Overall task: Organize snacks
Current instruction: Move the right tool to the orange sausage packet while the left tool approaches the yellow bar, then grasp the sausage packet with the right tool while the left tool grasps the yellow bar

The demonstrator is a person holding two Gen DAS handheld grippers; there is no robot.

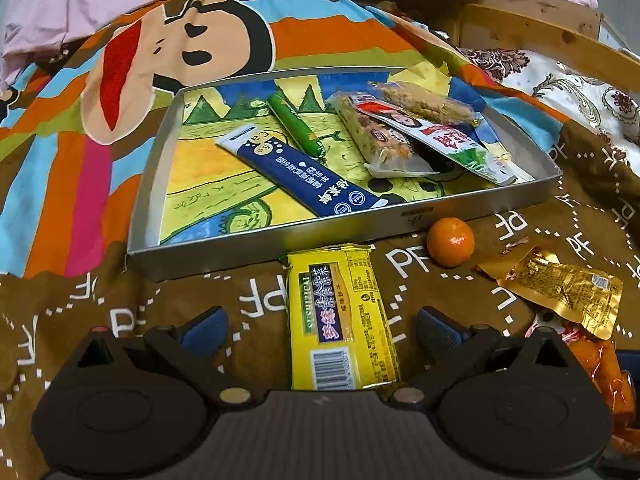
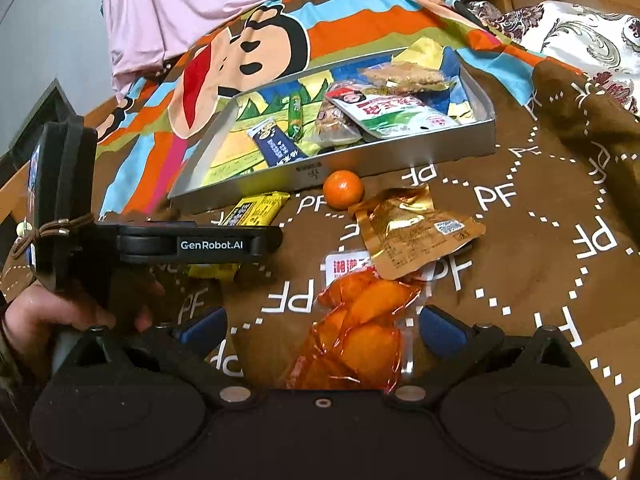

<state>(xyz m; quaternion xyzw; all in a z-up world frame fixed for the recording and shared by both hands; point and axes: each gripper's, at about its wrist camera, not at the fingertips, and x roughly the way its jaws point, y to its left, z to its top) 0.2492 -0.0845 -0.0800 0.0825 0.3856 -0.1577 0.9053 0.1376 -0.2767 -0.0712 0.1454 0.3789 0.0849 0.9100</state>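
Snacks in metal tray (image 1: 472, 210), brown "PF" blanket (image 2: 520, 240), "GenRobot.AI" left gripper (image 1: 320, 326) & right gripper (image 2: 320, 326) both spread wide, empty

Metal tray (image 1: 472, 210) w/ cartoon-printed floor sits on the bedspread, holding a blue stick pack (image 1: 300, 172) lying diagonal mid-tray, a green sausage stick (image 1: 298, 124) just behind it, plus a nut bar (image 1: 380, 136), green-white pouch (image 1: 460, 140) and oat bar (image 1: 424, 102) piled toward the tray's right side. Outside, yellow cracker pack (image 1: 342, 320) lies flat w/ its far end at the tray's near wall; small orange (image 1: 451, 242) near the tray's near-right corner. Gold foil pouch (image 2: 412, 232) lies just right of the orange, overlapping the top of a clear pack of orange pieces (image 2: 356, 332).
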